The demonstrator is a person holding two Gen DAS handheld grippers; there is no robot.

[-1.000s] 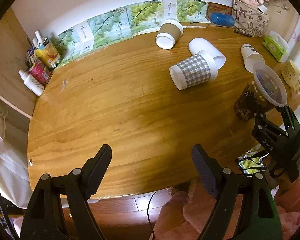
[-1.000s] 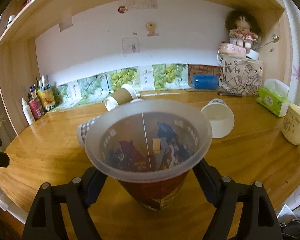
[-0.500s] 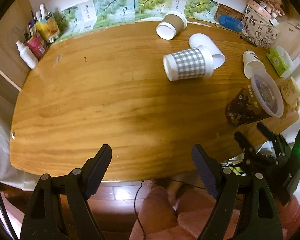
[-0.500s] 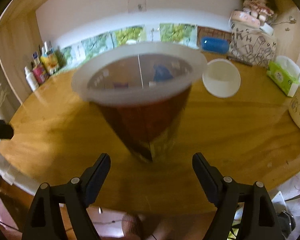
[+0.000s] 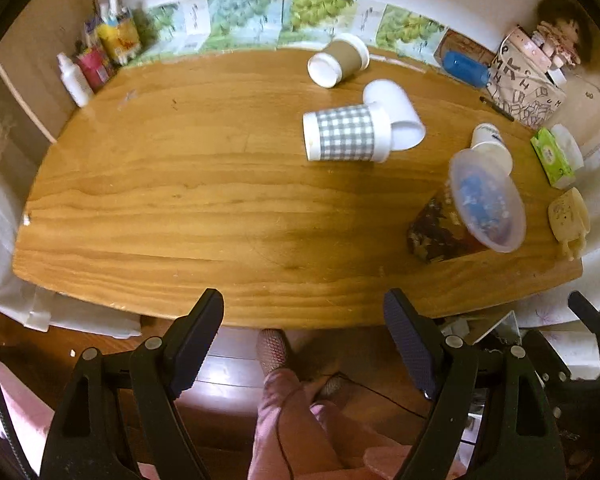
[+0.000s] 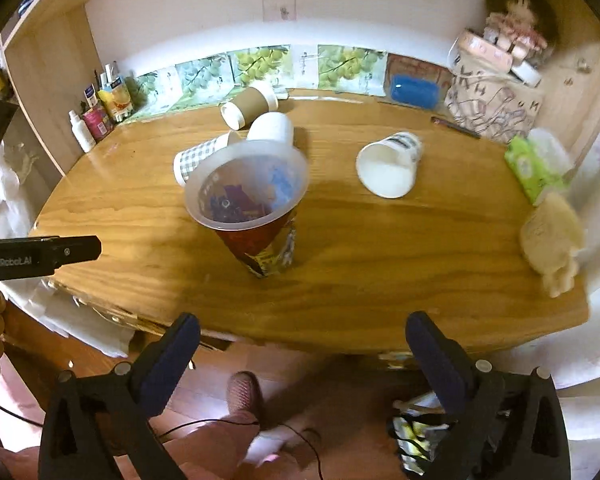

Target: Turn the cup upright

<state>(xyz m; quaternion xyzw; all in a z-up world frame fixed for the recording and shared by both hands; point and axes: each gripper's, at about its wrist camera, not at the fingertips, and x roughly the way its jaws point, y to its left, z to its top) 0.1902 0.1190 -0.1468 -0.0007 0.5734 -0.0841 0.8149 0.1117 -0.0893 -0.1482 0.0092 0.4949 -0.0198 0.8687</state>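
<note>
A clear plastic cup with a dark printed sleeve (image 6: 252,208) stands upright on the wooden table (image 6: 380,264); it also shows in the left wrist view (image 5: 468,216). Other cups lie on their sides: a grey checked cup (image 5: 346,133), a white cup (image 5: 394,112), a brown-sleeved cup (image 5: 338,65) and a white paper cup (image 6: 390,164). My right gripper (image 6: 302,344) is open and empty, off the table's front edge, well short of the upright cup. My left gripper (image 5: 304,322) is open and empty, beyond the front edge too.
Bottles (image 5: 96,60) stand at the back left. A blue case (image 5: 462,67), a patterned bag (image 5: 528,84), a green tissue pack (image 5: 554,156) and a cream mug (image 5: 568,220) line the right side. The person's legs (image 5: 288,412) are below the table.
My right gripper has let go of the sleeved cup and pulled back past the table edge; the cup now stands alone. My left gripper has also drawn back and risen.
</note>
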